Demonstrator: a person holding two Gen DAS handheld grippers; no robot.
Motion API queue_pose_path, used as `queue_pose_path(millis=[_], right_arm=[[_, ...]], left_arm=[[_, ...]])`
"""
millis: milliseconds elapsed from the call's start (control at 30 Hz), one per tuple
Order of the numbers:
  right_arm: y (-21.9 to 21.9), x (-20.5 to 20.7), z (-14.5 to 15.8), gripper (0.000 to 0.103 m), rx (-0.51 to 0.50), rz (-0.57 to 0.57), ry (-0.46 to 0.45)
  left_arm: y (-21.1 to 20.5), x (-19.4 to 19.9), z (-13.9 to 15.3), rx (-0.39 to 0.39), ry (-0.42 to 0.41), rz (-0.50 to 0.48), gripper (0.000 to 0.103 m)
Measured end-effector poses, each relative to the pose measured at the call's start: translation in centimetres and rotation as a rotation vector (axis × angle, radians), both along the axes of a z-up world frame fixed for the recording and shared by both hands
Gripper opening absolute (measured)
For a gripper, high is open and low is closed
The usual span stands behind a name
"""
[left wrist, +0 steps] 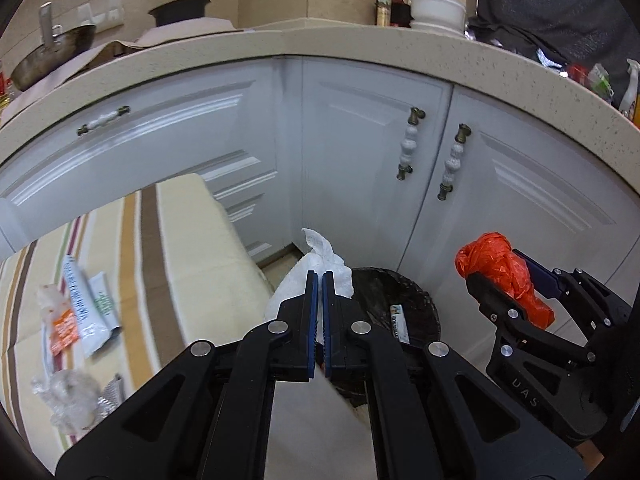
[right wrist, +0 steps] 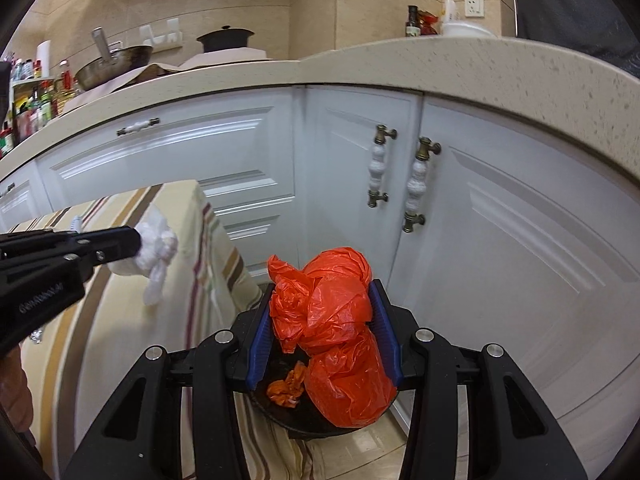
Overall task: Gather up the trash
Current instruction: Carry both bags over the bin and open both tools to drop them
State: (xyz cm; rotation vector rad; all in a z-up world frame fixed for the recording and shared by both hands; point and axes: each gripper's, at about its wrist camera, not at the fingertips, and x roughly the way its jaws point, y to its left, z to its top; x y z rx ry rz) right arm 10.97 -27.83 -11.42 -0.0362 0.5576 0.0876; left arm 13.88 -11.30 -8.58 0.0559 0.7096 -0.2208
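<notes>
While both grippers hang in front of the white cabinets, each has trash pinched between its blue pads.

Left gripper (left wrist: 319,280): clenched on a white tissue (left wrist: 320,264); jaws nearly together, paper sticking out beyond the tips and trailing down below them. From the right wrist view the left gripper (right wrist: 138,242) sits at far left, wad of tissue (right wrist: 158,248) bunched at its tips, over the striped cloth.

Right gripper (right wrist: 324,304): grasping an orange plastic bag (right wrist: 332,320), jaws held wide apart by the bulk. Bag bulges above the tips and hangs down between the fingers. In the left wrist view the right gripper (left wrist: 502,276) is off to the right with the bag (left wrist: 500,272) poking out of it.

Bin (left wrist: 420,304): dark round bin on the floor, just past the left gripper's tips and directly below the right gripper's bag. Inside: a crumpled orange scrap (right wrist: 286,386) and a printed wrapper (left wrist: 398,322).

Table (left wrist: 192,240): cream cloth with brown and red stripes, left of the bin, near edge touching or just beside it, cannot tell which.

Trash on table: white tube (left wrist: 82,300), orange-and-white packet (left wrist: 60,326), crumpled clear plastic (left wrist: 68,394), all at the left, blurred.

Background: cabinet doors with white handles (left wrist: 408,144), beige counter (left wrist: 360,40) above, wok (left wrist: 48,54) and black pot (left wrist: 180,8) on it at far left.
</notes>
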Motion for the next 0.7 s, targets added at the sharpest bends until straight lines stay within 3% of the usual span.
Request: queue_pose_path(millis=[233, 300, 333, 400, 433, 700], right_arm=[[-1.8, 2.1, -1.5, 0.045, 0.019, -0.025, 0.024], [-2.3, 2.7, -2.0, 0.05, 0.033, -0.03, 0.031], [-2.4, 3.0, -2.2, 0.053, 0.037, -0.034, 0.031], [-2.7, 3.5, -2.5, 0.059, 0.039, -0.048, 0.024], [-2.8, 3.6, -2.6, 0.059, 0.039, -0.051, 0.025], [-3.3, 3.6, -2.6, 0.061, 0.047, -0.065, 0.027]], left_arm=[[-2.8, 2.6, -1.6, 0.03, 0.026, -0.034, 0.002], [-3.4, 3.3, -2.1, 0.041, 0.034, -0.04, 0.004], [-3.5, 3.6, -2.2, 0.042, 0.038, -0.038, 0.006], [-3.6, 4.2, -2.6, 0.04, 0.051, -0.03, 0.031], [-3.6, 4.4, -2.7, 0.038, 0.05, -0.021, 0.036], [-3.0, 4.4, -2.5, 0.029, 0.05, -0.001, 0.039]])
